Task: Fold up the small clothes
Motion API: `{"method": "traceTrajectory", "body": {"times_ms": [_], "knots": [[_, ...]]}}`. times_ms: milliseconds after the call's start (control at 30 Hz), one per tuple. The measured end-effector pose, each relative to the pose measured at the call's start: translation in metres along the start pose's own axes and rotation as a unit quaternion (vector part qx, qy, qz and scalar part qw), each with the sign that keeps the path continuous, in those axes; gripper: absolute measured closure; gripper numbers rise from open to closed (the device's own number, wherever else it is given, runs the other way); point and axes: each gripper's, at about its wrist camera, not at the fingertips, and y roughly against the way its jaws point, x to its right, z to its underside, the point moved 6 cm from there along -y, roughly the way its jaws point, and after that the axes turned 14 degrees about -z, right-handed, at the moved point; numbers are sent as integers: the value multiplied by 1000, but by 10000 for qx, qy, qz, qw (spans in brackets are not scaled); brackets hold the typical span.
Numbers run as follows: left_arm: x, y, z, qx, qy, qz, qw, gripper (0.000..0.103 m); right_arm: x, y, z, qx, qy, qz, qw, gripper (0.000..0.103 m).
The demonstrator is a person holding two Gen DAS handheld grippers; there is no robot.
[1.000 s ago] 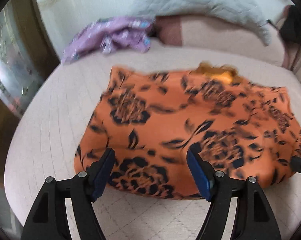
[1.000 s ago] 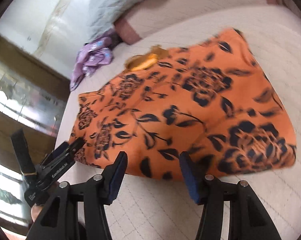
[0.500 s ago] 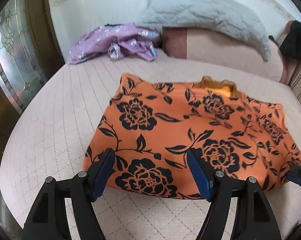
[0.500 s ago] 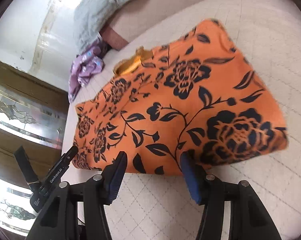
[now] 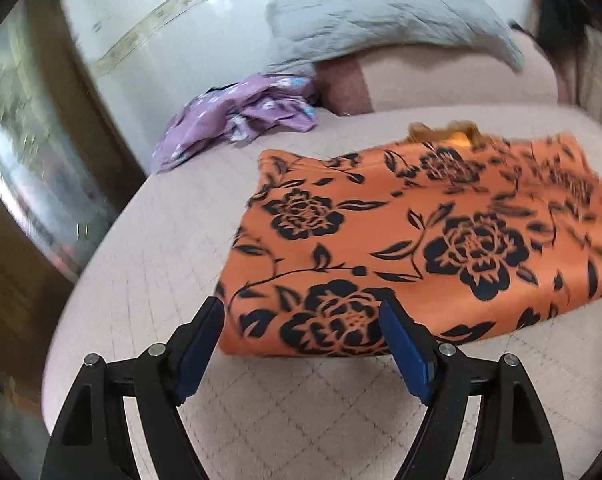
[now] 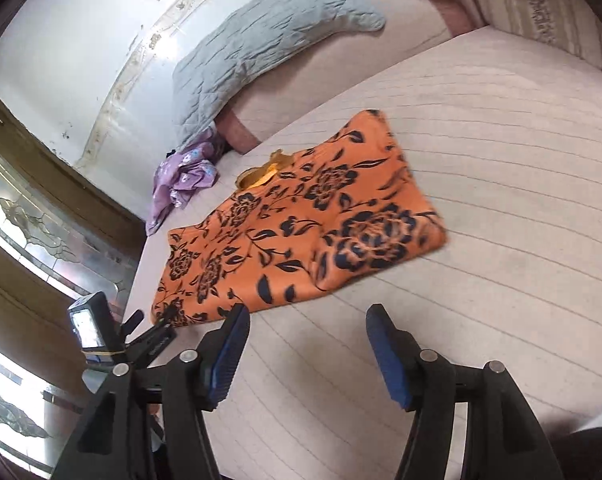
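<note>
An orange fabric garment printed with black roses (image 5: 401,248) lies on the pale pink quilted bed (image 5: 149,264), already doubled over, its layers stacked. A yellow-gold lining (image 5: 441,133) peeks out at its far edge.

Your left gripper (image 5: 303,346) hovers low at the garment's near edge. Its blue-padded fingers (image 5: 405,354) are spread wide and grip nothing; the near corner of the cloth sits between them and just ahead. Your right gripper (image 6: 307,354) hangs above bare bed, its fingers equally wide apart and empty. From this side the garment (image 6: 301,224) lies ahead and to the left of the fingers, apart from them.

The cloth looks thin, light and limp, with a slight sheen, so judge it likely to slide and sag rather than hold a crease. Take it by pinching through all layers at a corner or along the near hem, one gripper at each end, so that the stack lifts together. A grip on the top layer alone would probably peel the fold open.

Far beyond the fingers, a crumpled lilac flowered garment (image 5: 237,120) lies near the wall, beside a grey quilted blanket (image 5: 381,20) draped over the headboard end.
</note>
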Motion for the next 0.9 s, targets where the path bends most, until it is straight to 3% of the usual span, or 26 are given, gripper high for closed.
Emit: {"method": "traceTrajectory", "body": {"times_ms": [100,267,433,567,667,767,900], "knots": [[-19,10,-12,46,507,-70,9987,23,2,2,-1,13,64,-1,10000,38],[-34,6,-27,41,747,-287,9968,22,-5,-19,-7,-130,113,-36,9998,38],[-33,-39,-28,-590,425,-366,9967,22,-7,-56,-29,-280,172,-36,9995,38],[-32,-84,-16,-1326,387,-339,9898,22,1,-93,-57,-353,130,4,9993,38],[-28,-94,-18,-1289,312,-319,9906,20,15,-118,-68,-430,-60,162,9989,38],[-23,-96,-16,-1239,100,-343,9917,19,38,-144,-63,-830,-282,706,9936,39],[-38,-87,-25,-1275,472,-89,9907,19,27,-142,-63,-819,83,758,9937,39]]}}
